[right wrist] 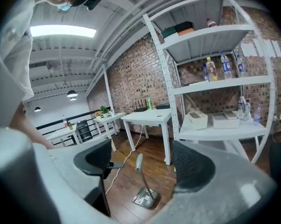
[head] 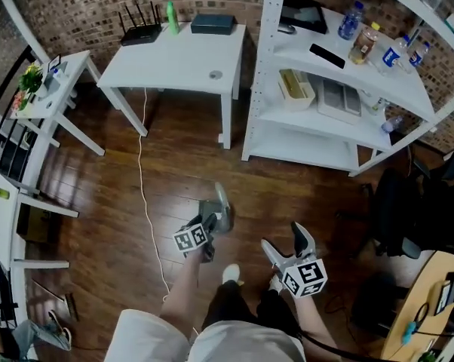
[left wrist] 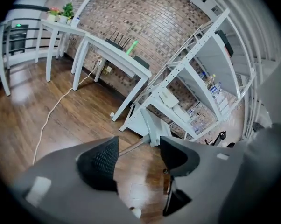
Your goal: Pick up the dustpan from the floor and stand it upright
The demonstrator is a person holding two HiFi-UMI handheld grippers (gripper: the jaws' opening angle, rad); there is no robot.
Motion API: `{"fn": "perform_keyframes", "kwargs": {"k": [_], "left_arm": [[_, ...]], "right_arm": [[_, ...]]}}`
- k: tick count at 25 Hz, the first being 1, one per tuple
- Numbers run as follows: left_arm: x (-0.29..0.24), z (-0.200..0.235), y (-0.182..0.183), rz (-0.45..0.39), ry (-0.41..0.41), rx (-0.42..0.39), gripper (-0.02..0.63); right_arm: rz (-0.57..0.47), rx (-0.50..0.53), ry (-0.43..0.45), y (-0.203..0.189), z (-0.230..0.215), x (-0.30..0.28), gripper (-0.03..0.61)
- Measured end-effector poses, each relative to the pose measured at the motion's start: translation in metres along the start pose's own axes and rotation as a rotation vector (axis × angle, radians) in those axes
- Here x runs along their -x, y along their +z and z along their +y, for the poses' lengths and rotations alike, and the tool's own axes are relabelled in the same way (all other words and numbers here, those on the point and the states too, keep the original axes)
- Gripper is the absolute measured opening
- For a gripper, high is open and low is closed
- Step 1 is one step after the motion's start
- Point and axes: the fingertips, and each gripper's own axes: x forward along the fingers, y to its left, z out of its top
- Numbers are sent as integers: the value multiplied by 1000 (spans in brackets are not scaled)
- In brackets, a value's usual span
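Left tongs [left wrist: 138,147]: released, jaws apart, nothing gripped. The dustpan's grey handle shows in the gap, beyond the jaw tips.
Right tongs [right wrist: 143,149]: released, empty, held back from the dustpan.
Dustpan [right wrist: 138,163]: stands upright on the wooden floor [head: 302,187], pan down, handle up. It is between the white table [head: 174,62] and the person's feet. One left jaw sits just beside the handle; contact not discernible.
White cable [head: 142,194] runs along the floor to the left.

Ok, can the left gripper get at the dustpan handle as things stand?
Probably yes. The left gripper has its jaws apart, and the dustpan stands upright just ahead of it, with its handle lined up with the gap. Nothing shows between them.
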Motion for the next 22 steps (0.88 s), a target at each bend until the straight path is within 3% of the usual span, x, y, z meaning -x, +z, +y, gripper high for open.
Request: {"fn": "perform_keyframes", "kwargs": {"k": [4,8,12,15,18,22], "left_arm": [[85,-31,-16,-89,17,-103,305],[181,-99,-40,-262,48,-313,299],[272,-185,-93,-445,54,-465,302],[332,-251,-154,-512,58,-582,305],[376,-302,-206,-544,70,-620,324],[428,-319,-263,-537,113,-624,325]], "right_arm": [[-66,48,73,28,33,35,396],[-136,140,151,41,66,97,396],[-180,190,179,15,83,192,396],[-180,152,166,-25,87,275,396],[-112,155,134,-65,83,333,388],[-39,225,80,-89,91,393,380]]}}
